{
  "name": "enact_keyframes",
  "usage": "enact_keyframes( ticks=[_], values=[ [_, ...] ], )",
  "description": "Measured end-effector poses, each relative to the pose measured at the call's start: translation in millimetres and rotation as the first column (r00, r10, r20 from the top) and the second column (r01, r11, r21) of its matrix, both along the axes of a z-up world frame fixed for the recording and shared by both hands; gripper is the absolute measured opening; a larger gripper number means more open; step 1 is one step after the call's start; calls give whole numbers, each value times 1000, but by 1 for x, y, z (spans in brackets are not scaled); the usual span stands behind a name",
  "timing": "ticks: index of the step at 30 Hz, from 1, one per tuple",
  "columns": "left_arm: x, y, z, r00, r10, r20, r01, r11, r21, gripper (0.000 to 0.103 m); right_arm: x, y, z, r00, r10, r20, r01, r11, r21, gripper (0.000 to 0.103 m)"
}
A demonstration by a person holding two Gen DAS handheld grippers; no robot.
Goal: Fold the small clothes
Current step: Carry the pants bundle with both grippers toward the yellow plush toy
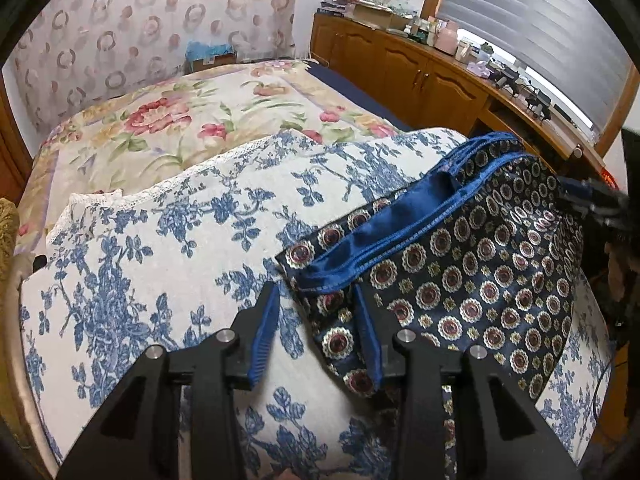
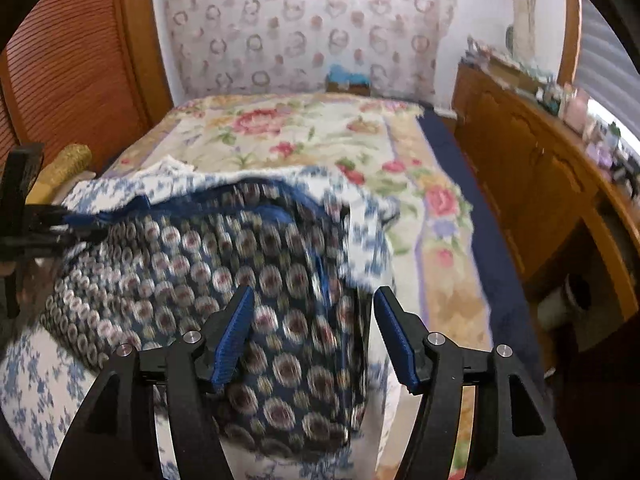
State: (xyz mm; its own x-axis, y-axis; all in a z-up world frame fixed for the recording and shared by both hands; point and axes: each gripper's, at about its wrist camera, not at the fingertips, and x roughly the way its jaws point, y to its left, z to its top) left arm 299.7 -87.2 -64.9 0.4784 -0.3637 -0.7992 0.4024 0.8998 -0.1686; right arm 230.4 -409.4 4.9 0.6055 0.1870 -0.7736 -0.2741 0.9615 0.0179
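A small navy garment [image 1: 460, 280] with round red-and-gold medallions and a bright blue hem lies on a white cover with blue flowers [image 1: 160, 240]. My left gripper [image 1: 316, 288] stands open at the garment's near left corner. That corner lies between the jaws beside the right pad [image 1: 368, 336], and bare cover shows by the left pad. In the blurred right wrist view, my right gripper [image 2: 314, 296] is open over the garment [image 2: 200, 272], near its right edge, with nothing pinched. Each gripper shows at the edge of the other's view, the right gripper [image 1: 600, 200] and the left gripper [image 2: 44, 224].
Beyond the blue-flowered cover lies a bedspread with pink flowers [image 1: 180, 120]. A wooden cabinet [image 1: 420, 76] with clutter on top runs along the right under a window blind [image 1: 540, 20]. A patterned curtain [image 2: 300, 28] hangs behind the bed, and a louvred wooden door [image 2: 72, 64] stands at the left.
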Motion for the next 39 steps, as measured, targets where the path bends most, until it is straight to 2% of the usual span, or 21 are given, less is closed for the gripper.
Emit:
enact_keyframes(
  ticks=[7, 13, 17, 20, 23, 25, 26, 27, 30, 39],
  values=[
    [8, -1, -1, 1000, -1, 8, 1, 1000, 4, 38, 5, -13, -30, 995, -65, -72, 68, 997, 35, 64],
    [13, 0, -2, 1000, 6, 3, -6, 1000, -10, 38, 9, -14, -35, 996, -42, -85, 51, 992, 111, 64],
    [17, 1, -2, 1000, 7, 1, -7, 1000, -21, 38, 10, 0, -35, 997, 6, -74, 2, 995, 104, 65],
    [19, 1, -3, 1000, 18, -2, -18, 999, -37, 38, 10, 9, -35, 997, 29, -66, -23, 995, 99, 56],
    [18, -2, -3, 1000, 11, 0, -11, 999, -46, 37, 6, 14, -35, 997, 42, -58, -36, 994, 99, 41],
    [18, -4, -3, 1000, 1, -4, -1, 998, -59, 28, 5, 15, -34, 997, 47, -55, -41, 993, 108, 32],
    [18, -5, -3, 1000, -3, -6, 3, 998, -63, 23, 4, 15, -33, 997, 54, -57, -47, 991, 122, 24],
    [17, -6, -3, 1000, -10, -11, 9, 997, -72, 11, 3, 15, -34, 996, 62, -60, -53, 989, 140, 19],
    [13, -9, -1, 1000, -22, -5, 22, 995, -94, 4, -1, 17, -32, 996, 72, -45, -65, 987, 145, 12],
    [-28, 5, 53, 989, -3, 149, 26, 988, -154, 3, -23, 27, 6, 996, 63, 68, -72, 986, 150, 8]
  ],
)
